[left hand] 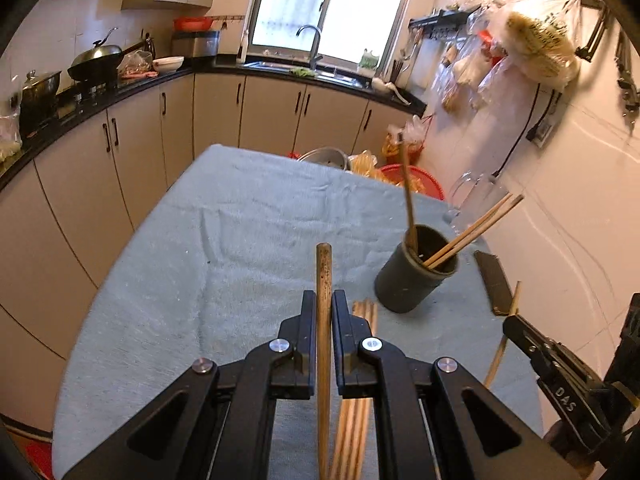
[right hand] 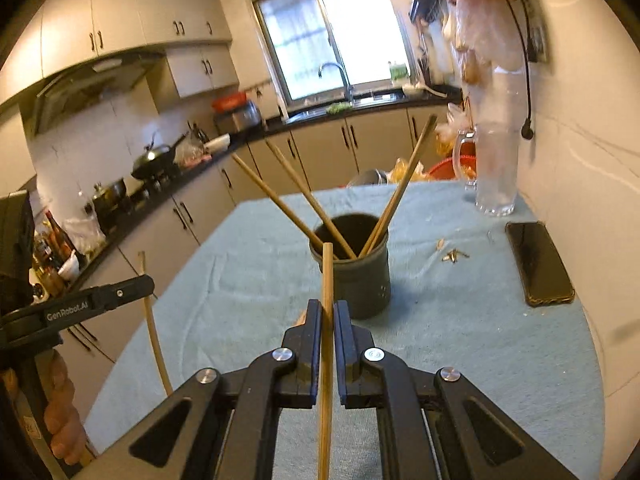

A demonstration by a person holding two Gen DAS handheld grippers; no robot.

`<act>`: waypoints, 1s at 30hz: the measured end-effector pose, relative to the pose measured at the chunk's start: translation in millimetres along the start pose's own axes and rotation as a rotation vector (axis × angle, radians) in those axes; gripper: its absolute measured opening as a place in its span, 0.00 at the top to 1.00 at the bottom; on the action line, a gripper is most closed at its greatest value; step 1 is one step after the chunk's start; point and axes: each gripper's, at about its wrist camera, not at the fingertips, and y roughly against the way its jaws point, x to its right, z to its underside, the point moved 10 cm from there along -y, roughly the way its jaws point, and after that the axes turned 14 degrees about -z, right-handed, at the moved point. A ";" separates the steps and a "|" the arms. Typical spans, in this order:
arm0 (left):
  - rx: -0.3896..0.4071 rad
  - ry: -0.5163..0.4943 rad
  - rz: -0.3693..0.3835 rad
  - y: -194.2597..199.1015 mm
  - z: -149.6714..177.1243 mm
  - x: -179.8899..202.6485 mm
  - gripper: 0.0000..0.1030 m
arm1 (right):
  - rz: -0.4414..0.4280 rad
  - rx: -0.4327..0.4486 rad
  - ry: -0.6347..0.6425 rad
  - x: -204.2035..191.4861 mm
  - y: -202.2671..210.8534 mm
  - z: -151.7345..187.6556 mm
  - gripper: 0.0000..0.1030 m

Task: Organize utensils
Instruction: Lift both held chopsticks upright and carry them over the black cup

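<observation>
**Both grippers clamp a chopstick above the blue-cloth table**

The left gripper (left hand: 324,300) is closed tight on a dark, speckled chopstick (left hand: 323,280). The stick runs lengthwise between the two fingers, its long axis in line with the gripper; its blunt end sticks out past the fingertips toward the far side of the table, and the rest passes back under the camera. Just to the right of that gripper, a bundle of pale chopsticks (left hand: 362,400) lies on the blue cloth (left hand: 248,220), roughly parallel to the held stick.

The right gripper (right hand: 328,308) is likewise pinched on a single pale bamboo chopstick (right hand: 327,272). This stick also lies along the fingers, its end pointing forward and up toward the dark cylindrical holder (right hand: 354,272), which stands upright on the cloth just beyond the fingertips. From the left wrist view the same gripper (left hand: 516,326) appears at the right edge with the thin stick crossing it steeply.

The holder (left hand: 412,276) already contains several chopsticks that fan outward: in the right wrist view two lean to the upper left (right hand: 280,196) and a pair leans to the upper right (right hand: 404,184).

Beyond the holder a clear glass pitcher (right hand: 496,168) stands near the wall, and a black phone (right hand: 538,264) lies flat on the cloth beside the wall. A few small scraps (right hand: 454,255) lie between the holder and the phone.
</observation>
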 end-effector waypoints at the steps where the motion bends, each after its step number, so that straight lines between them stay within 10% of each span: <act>1: 0.005 0.001 0.007 0.1 -3.3 2.8 0.93 | 0.003 0.012 -0.001 -0.9 2.2 -1.0 0.93; 30: 0.186 -0.046 -0.025 82.1 -23.4 17.0 0.93 | -0.014 0.208 0.035 -21.9 73.2 -53.8 0.93</act>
